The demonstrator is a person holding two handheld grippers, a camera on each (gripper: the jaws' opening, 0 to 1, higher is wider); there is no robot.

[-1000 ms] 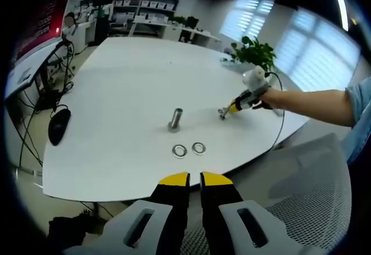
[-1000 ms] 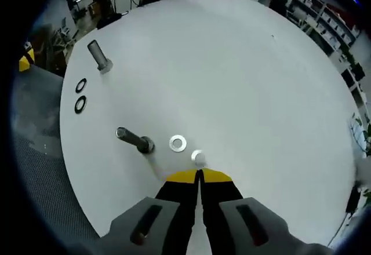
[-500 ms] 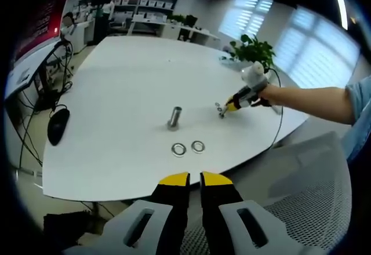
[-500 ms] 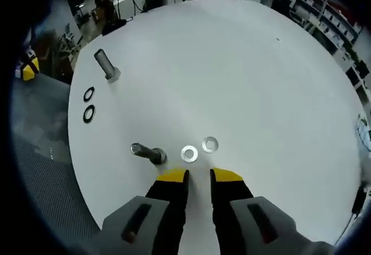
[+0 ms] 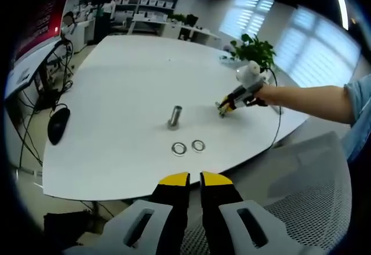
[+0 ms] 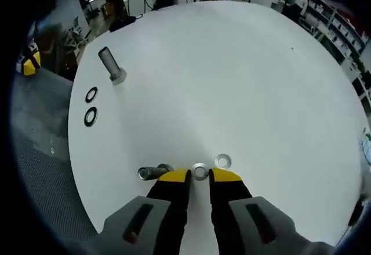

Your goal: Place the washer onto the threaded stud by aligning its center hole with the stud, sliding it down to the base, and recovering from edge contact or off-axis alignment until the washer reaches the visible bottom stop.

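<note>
Between the right hand-held gripper (image 6: 199, 175) jaws, slightly parted, lies a washer (image 6: 200, 171)

In the left gripper view, a stud (image 5: 174, 117) is set upright on the counter (image 5: 127, 81), back from its near edge. Two washers (image 5: 188, 147) are laid side by side between that stud and the near edge. A potted plant (image 5: 255, 51) is placed at the far right edge.

In the right gripper view, a second stud (image 6: 152, 172) is located near the counter's near edge, with one washer (image 6: 199, 171) just beside it and another washer (image 6: 222, 161) just beyond.
</note>
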